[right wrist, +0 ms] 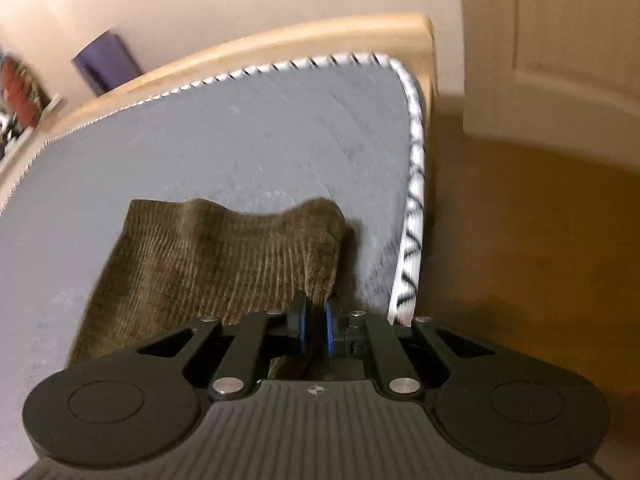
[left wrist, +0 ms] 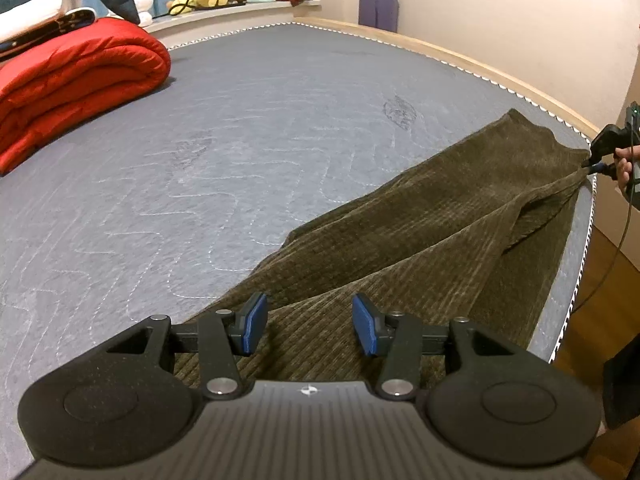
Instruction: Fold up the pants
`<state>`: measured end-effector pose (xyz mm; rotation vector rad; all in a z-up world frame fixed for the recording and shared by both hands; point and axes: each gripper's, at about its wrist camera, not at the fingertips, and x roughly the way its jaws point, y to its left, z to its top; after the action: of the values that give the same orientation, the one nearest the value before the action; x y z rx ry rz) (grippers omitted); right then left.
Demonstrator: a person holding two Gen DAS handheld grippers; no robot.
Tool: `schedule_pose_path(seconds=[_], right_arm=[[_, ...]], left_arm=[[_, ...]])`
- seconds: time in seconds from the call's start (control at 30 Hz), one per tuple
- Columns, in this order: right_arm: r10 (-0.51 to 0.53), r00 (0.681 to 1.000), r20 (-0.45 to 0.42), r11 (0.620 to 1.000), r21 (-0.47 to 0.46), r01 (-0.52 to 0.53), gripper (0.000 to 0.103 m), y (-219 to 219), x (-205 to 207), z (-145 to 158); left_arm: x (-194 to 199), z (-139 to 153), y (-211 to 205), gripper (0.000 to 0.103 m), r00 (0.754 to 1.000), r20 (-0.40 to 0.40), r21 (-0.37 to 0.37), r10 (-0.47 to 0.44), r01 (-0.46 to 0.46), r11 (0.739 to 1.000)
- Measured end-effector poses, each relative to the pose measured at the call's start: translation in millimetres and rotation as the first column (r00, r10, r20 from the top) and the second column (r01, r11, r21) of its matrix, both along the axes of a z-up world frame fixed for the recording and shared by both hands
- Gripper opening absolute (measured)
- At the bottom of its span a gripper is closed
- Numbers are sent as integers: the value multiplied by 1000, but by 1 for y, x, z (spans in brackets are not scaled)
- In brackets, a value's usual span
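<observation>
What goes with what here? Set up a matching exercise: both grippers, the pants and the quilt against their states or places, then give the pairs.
Things:
1. left gripper
2. right gripper
3. pants
4. red quilt

States or places:
A. folded up at the far side of the mattress
B. shut on cloth
C. open, above cloth
D. spread along the mattress edge

Pairs: 1-C, 2-B, 3-D, 4-A

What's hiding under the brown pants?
The pants lie on the grey mattress, which shows all around them. Whatever sits directly beneath the cloth is covered. The right hand-held gripper pinches one corner; the left hand-held gripper hovers open.
</observation>
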<state>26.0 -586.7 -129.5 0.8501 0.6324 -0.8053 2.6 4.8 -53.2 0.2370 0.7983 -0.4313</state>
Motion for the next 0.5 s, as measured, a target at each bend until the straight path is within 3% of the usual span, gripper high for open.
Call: schedule_pose_path(seconds=[0.07,0.1,0.17,0.2,0.27,0.5], right_arm=[[9,1000,19,1000,-8,-9,17,-1,4,6],[17,1000,26,1000,-17,-17,27,0,6,7],[21,999,26,1000,-23,-20,38,2,12,7],[27,1000,15,999,-21,-27,33,1,10,5],[23,1000,-2,999,-23,-23,10,1,15,4],[-35,999,7,999,-5,35,10,-10,16,7]], left_arm=[[-2,3,3,52,1000,4,-5,11,-11,1000],[-2,4,6,52,1000,3,-9,17,-17,1000],[-3,4,13,54,1000,0,-12,31,-31,999],[-3,4,16,54,999,-1,-12,40,-40,999],[-3,3,22,54,998,-7,-11,56,-56,998],[-8,-5,25,54,998,-20,20,53,-53,998]])
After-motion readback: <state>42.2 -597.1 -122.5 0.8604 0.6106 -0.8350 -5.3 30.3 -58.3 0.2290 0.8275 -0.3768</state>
